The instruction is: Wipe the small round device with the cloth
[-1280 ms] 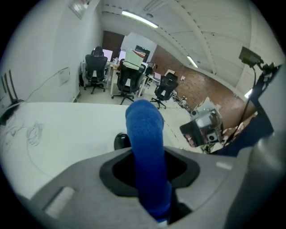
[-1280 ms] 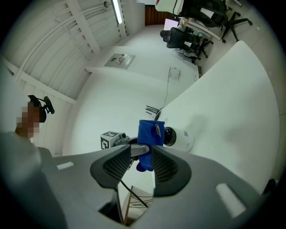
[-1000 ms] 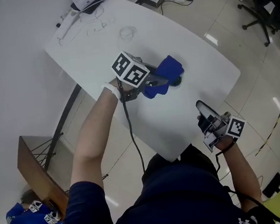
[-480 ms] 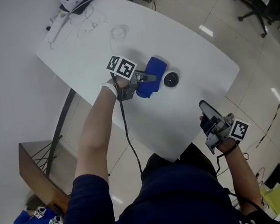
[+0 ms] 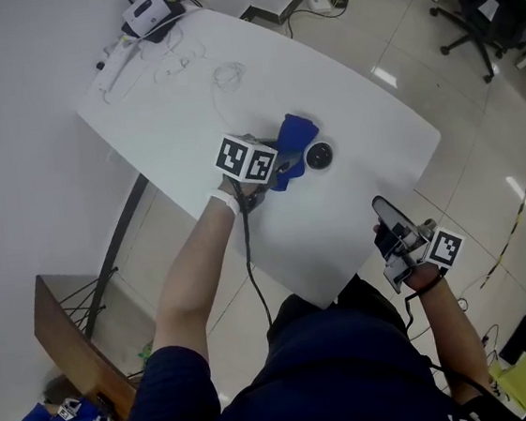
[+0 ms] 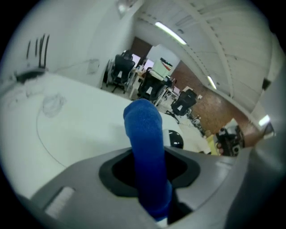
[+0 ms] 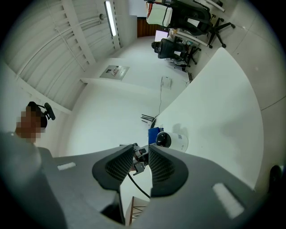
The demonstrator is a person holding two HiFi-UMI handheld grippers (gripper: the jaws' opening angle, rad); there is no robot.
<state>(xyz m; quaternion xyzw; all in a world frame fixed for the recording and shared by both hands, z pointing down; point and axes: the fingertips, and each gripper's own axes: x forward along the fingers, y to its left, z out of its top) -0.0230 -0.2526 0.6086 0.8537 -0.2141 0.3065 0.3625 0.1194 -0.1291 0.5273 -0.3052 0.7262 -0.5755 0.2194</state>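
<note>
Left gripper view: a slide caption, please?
Left gripper shut on the blue cloth, small round device beyond on the white table.

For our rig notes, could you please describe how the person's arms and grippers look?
The left gripper and right gripper are grey with dark jaw pads; each carries a white cube of black square markers and trails a black cable. The person wears a navy short-sleeved shirt. The right jaws, empty, have just been closing.

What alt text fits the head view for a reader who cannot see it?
Seen from above, the left gripper holds a blue cloth right beside a small round black device on a white table. The right gripper hangs off the table's near edge; its fingers have just been closing with nothing between them.
</note>
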